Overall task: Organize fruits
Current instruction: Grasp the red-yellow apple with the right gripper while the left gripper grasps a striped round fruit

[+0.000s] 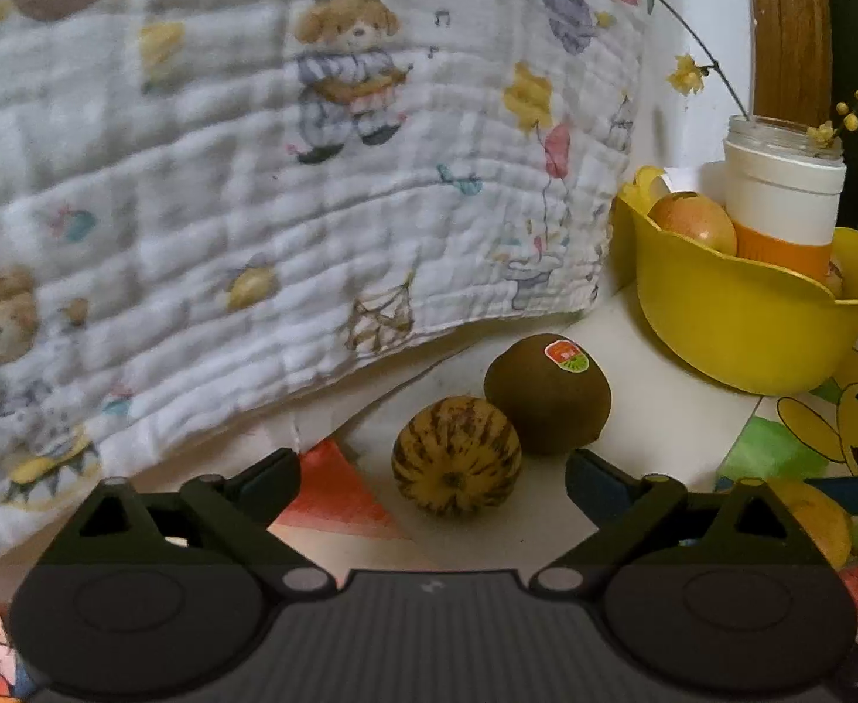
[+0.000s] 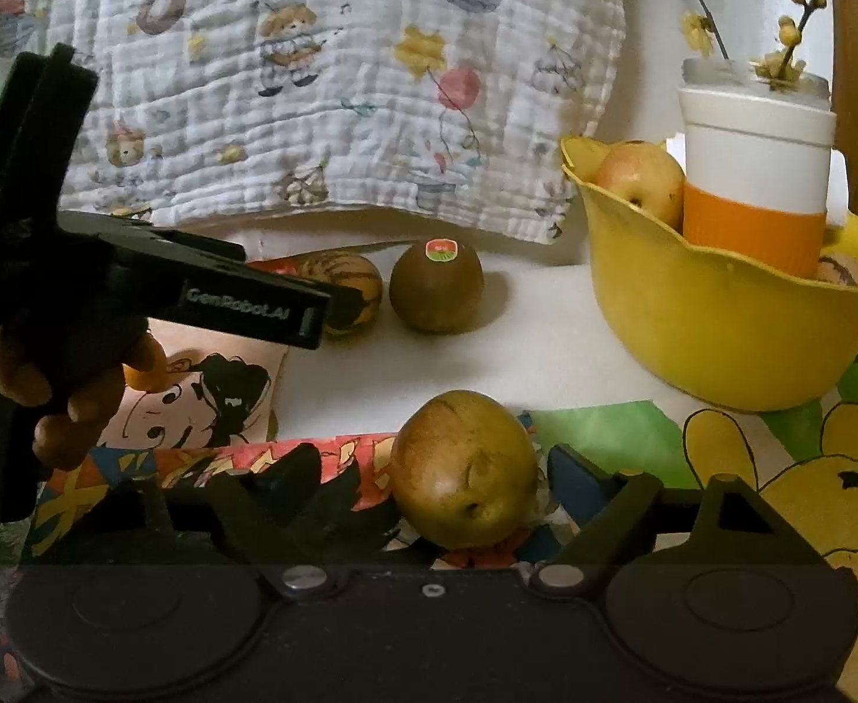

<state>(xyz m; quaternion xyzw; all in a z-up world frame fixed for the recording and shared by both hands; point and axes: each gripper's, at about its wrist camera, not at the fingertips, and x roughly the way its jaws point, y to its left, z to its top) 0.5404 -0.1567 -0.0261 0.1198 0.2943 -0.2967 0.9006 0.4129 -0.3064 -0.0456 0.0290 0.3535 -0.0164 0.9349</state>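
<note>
A striped yellow-brown melon (image 1: pixel 457 456) lies on the table with a brown kiwi (image 1: pixel 547 392) touching it behind right. My left gripper (image 1: pixel 432 483) is open, its fingers either side of the melon, not touching. In the right wrist view the melon (image 2: pixel 349 292) is partly hidden by the left gripper's body (image 2: pixel 206 287); the kiwi (image 2: pixel 436 286) sits beside it. A yellow-green pear (image 2: pixel 465 468) lies between the open fingers of my right gripper (image 2: pixel 434 483). A yellow bowl (image 2: pixel 721 334) holds an apple (image 2: pixel 642 180) and a white-and-orange cup (image 2: pixel 756 176).
A cartoon-print quilt (image 1: pixel 253 176) hangs behind the table. A colourful cartoon mat (image 2: pixel 780 468) covers the table front. Twigs with yellow buds (image 1: pixel 698 64) stand in the cup. A wooden post (image 1: pixel 789 23) rises at far right. Another yellow fruit (image 1: pixel 821 518) lies right of my left gripper.
</note>
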